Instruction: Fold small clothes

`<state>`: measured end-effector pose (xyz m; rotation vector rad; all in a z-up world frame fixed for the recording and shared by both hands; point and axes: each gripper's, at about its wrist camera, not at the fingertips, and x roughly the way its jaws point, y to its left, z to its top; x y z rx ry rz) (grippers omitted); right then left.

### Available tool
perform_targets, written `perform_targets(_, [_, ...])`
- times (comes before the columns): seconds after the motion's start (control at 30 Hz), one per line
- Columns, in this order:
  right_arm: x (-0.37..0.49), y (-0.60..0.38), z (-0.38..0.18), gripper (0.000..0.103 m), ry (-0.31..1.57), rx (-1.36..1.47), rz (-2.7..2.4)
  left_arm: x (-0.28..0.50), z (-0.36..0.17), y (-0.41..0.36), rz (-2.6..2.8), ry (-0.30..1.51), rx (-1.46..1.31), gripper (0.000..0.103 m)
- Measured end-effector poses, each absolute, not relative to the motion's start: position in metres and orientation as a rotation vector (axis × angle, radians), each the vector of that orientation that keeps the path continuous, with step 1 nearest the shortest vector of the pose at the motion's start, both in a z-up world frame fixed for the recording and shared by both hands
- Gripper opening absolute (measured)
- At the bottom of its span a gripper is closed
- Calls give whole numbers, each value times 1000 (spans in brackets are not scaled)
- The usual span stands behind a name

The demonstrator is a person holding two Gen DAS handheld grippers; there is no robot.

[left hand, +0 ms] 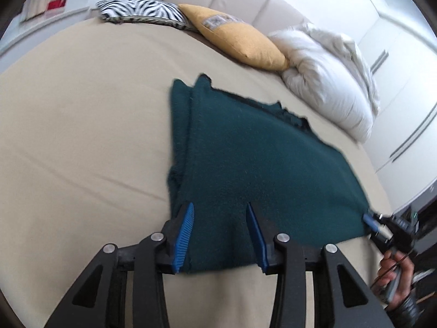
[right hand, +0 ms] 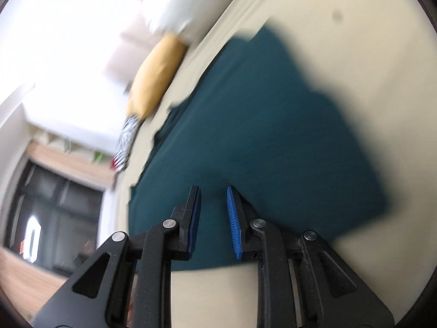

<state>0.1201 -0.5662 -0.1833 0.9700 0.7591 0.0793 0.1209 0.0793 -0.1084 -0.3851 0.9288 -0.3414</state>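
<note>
- Left wrist camera is looking low and close along its fingers across the bed [left hand: 68,136] toward the headboard pillows.
- Right wrist camera, rolled sideways, is looking close over the same green cloth [right hand: 259,136].

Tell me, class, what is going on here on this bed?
A person holds two grippers over a dark green garment spread flat on a beige bed. The left gripper sits at the garment's near edge, jaws open with cloth between them. The right gripper is at the near right corner, jaws also apart. Pillows lie along the headboard.
</note>
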Motion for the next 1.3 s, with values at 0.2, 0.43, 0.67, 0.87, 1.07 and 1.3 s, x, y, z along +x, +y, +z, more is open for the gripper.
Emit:
perform_targets(0.2, [83, -576, -152, 47, 680, 884, -4, 120, -105, 117, -298, 938, -528, 59])
perform_targets(0.43, [109, -507, -121, 47, 698, 838, 200, 156, -123, 117, -345, 1009, -605, 59])
perform_targets(0.67, [152, -431, -120, 47, 742, 857, 391, 188, -136, 121, -419, 1046, -695, 56])
perform_targets(0.87, [187, -384, -121, 47, 802, 865, 498, 190, -142, 126, -467, 1072, -755, 45])
perform_targets(1.07, [213, -347, -131, 47, 874, 838, 549, 193, -148, 129, -479, 1105, -787, 23])
perform_targets(1.3, [253, -299, -139, 47, 941, 793, 595, 188, -145, 133, -490, 1059, -824, 21])
